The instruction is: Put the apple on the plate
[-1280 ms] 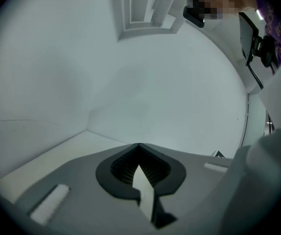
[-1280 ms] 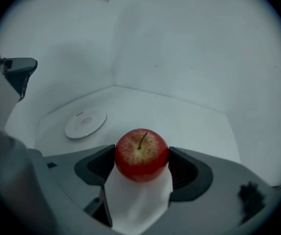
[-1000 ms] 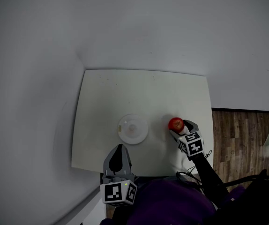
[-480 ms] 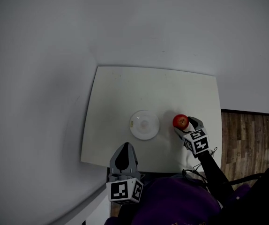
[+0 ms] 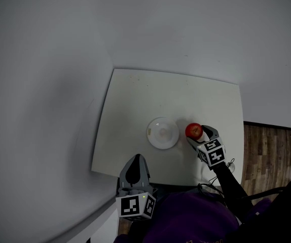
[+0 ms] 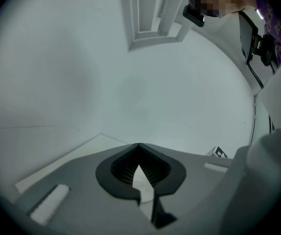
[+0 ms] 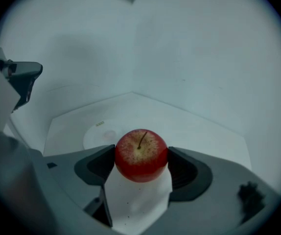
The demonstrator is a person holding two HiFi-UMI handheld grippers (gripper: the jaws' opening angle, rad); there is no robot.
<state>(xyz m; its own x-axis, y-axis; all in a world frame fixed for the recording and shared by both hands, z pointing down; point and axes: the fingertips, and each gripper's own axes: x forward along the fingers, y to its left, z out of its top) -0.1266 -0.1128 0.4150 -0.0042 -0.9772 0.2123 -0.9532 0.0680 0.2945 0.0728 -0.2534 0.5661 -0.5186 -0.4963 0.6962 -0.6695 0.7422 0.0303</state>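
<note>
Right gripper [image 7: 140,166]: jaws clamped on apple [image 7: 141,154], one pad on each side, stem up.
Apple [image 5: 193,131] position: just beside right rim of plate [image 5: 162,133], not on it.
Plate: white, empty, near middle of table [image 5: 135,97].
Left gripper [image 6: 139,148]: jaws closed tip to tip, nothing held.
Left gripper [image 5: 134,162] position: at near edge of table, well apart from plate.
</note>
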